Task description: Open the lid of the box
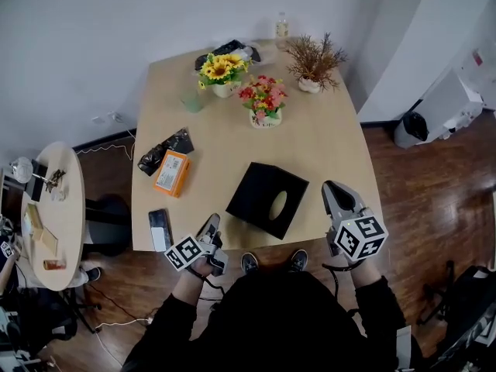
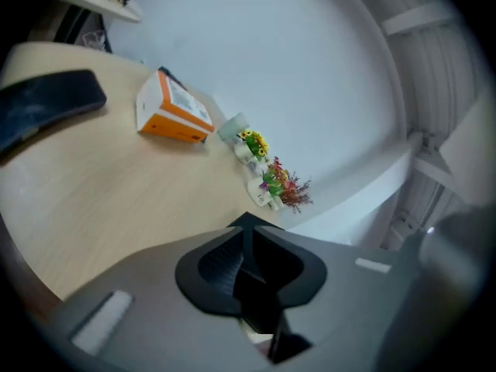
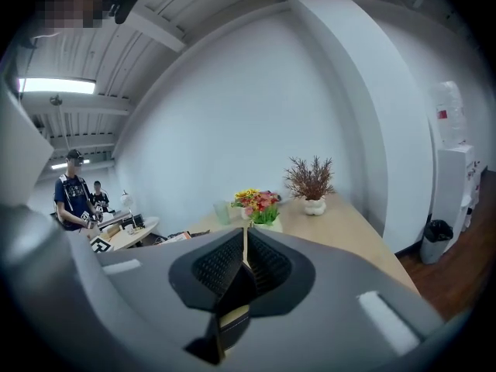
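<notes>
Head view: left gripper [image 1: 211, 225] left of black box [image 1: 267, 199], right gripper [image 1: 333, 192] right of it; both jaws pressed together, empty.

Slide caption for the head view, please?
Shut and empty, the left gripper and right gripper flank the black box by the near edge of the table.

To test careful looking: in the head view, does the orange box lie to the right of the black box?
No, the orange box lies on the table left of the black box.
</notes>
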Motion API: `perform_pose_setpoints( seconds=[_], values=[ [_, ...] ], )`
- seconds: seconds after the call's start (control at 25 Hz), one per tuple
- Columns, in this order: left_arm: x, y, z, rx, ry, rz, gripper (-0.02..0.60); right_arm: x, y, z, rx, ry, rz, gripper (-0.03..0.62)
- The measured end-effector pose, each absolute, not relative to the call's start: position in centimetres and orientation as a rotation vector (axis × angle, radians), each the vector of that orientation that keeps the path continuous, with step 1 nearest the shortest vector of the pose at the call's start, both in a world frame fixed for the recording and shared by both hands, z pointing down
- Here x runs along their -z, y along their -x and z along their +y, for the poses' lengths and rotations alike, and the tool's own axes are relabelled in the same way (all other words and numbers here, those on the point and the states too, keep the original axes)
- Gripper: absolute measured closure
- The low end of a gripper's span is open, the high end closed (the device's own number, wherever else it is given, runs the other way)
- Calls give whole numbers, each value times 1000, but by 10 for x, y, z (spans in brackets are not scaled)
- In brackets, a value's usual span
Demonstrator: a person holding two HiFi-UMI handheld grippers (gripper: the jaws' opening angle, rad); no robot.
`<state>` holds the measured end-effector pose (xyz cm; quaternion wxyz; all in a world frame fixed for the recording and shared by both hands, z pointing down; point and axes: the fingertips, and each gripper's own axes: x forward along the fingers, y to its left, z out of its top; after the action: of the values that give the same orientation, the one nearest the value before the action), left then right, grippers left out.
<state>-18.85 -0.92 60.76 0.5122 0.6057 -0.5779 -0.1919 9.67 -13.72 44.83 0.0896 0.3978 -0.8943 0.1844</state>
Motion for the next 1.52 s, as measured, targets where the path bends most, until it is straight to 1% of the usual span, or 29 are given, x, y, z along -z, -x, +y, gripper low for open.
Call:
perform_pose_setpoints(
  seconds=[0.12,0.24,0.28,0.32,0.36,0.4,0.52,0.72,0.88,1.52],
  values=[
    [-566,187,-13,296,-1668,-1539,560,-446,-96,-137,-547,-1173,-2657,577],
    [-506,167,-27,96,-2004,-1650,554,-432,-91,-132,-463,-1160,-2702,577],
    [-488,157,-31,21,-2114,-1672,517,-425,-86,-129,-426,-1140,-2740,574],
    [-473,147,-35,-60,-2210,-1690,461,-417,-80,-124,-389,-1111,-2779,552],
    [-461,138,-38,-145,-2288,-1708,419,-411,-73,-119,-352,-1078,-2810,548],
    [-452,129,-41,-224,-2350,-1727,402,-406,-67,-113,-317,-1047,-2831,545],
    [-429,104,-42,-337,-2496,-1752,402,-396,-56,-98,-230,-990,-2883,545],
    [-422,74,-33,-292,-2593,-1648,408,-389,-49,-78,-164,-972,-2964,545],
    [-425,70,-30,-279,-2574,-1635,420,-396,-49,-67,-170,-933,-2955,546],
    [-439,64,-28,-280,-2534,-1602,422,-402,-57,-67,-107,-945,-2903,546]
  ],
)
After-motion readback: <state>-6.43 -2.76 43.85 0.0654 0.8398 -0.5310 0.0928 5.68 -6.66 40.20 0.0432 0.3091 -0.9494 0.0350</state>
